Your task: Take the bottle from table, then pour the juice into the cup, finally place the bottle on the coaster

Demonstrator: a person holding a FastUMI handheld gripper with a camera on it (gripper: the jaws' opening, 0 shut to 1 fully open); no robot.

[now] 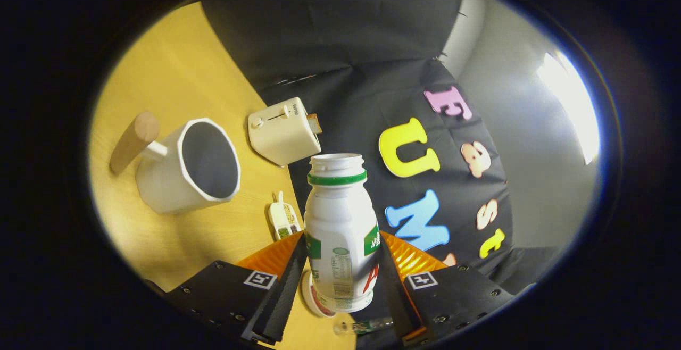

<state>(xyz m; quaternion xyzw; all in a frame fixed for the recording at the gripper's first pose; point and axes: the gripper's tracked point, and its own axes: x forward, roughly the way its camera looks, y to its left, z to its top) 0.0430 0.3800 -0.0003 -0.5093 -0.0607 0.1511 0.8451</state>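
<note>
In the gripper view the whole scene is tilted, so the yellow desk (175, 89) slopes up and away beyond the fingers. The hand-held gripper (343, 273) is clamped on the white bottle (340, 233): both fingers press against its lower body from either side, and the bottle stands up between them with its mouth open and a green ring under the neck. Just beyond the fingers and off to their left, a white cup (194, 166) with a wooden handle (133, 142) lies open toward the camera, its inside dark. Past the cup and beyond the bottle's mouth sits a small white toaster (282, 132). Between the cup and the bottle, close to the left finger, is a small white object (282, 217), too small to make out properly. Below the bottle's base a round white disc with a red edge (314, 297), possibly the coaster, peeks out beside the left finger.
</note>
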